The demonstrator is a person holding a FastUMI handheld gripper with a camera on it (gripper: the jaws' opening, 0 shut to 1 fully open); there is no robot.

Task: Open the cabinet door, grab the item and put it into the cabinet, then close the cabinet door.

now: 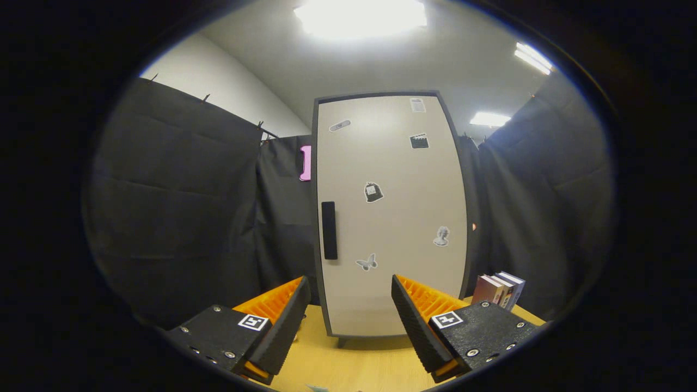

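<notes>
ahead of your tool (351,305), fingers apart and empty, level over the surface (348,365), cabinet door (389,218) closed.

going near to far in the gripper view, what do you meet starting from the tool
open tool, nothing between its fingers → bare wooden table → shut cabinet door with its black handle → black cloth wall behind the cabinet

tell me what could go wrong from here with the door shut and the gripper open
The handle is a slim black bar at the door's left edge; the open gripper points right of it, so the fingers may miss or slip off. The books stand close on the cabinet's right and could be knocked during a swing.
</notes>
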